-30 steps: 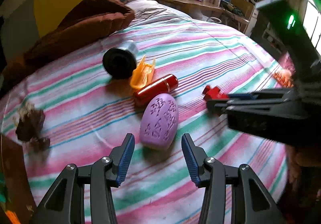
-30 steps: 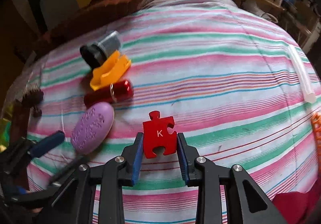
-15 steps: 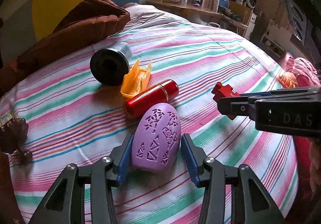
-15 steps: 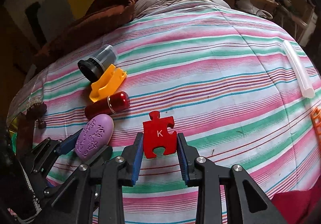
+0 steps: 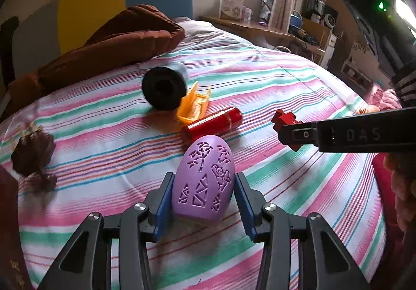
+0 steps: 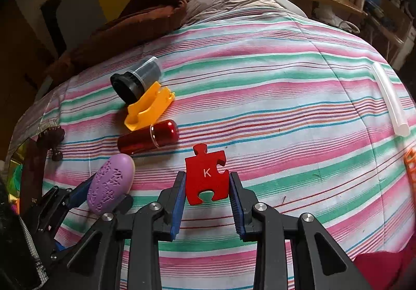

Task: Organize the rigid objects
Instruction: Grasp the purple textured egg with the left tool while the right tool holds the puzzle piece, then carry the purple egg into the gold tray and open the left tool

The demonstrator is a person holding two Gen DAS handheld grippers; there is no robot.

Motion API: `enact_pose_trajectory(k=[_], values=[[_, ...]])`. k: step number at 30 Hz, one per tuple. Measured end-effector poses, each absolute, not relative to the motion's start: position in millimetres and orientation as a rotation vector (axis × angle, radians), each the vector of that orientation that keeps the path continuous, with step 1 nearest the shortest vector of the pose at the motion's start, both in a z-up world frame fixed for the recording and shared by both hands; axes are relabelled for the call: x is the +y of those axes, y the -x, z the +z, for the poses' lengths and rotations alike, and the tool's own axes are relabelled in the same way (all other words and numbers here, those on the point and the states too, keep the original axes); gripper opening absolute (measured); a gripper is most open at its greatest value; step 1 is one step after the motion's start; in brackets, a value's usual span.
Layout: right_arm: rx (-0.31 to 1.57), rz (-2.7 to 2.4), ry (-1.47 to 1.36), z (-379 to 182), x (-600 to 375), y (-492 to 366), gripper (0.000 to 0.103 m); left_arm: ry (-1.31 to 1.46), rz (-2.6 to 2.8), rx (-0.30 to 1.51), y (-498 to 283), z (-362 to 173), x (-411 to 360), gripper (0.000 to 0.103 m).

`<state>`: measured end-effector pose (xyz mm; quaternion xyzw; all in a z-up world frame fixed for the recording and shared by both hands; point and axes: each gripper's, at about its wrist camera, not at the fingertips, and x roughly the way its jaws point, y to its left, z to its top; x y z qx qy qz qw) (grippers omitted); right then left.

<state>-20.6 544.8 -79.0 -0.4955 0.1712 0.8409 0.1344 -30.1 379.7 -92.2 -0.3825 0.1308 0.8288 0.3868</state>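
Two claws are seen over the striped bedsheet. The purple egg-shaped plastic shell with cut-out patterns lies between the blue pads of the left claw, just in front of the red metallic cylinder; the jaws have just been closing, and firm contact cannot be told. The red wooden jigsaw piece marked K is pinched by the right claw, to the right of the cylinder. The rounded, smooth shell may be squeezed out forward if gripped off-centre, and the cylinder could be knocked.
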Motion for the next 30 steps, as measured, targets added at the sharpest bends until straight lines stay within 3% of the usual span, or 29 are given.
enact_pose_trajectory(k=[30], values=[[0.599,2.524,1.487,-82.4,528.3,26.7,0.032,0.969,2.113,0.179,-29.7,-70.9,286.0,0.046]])
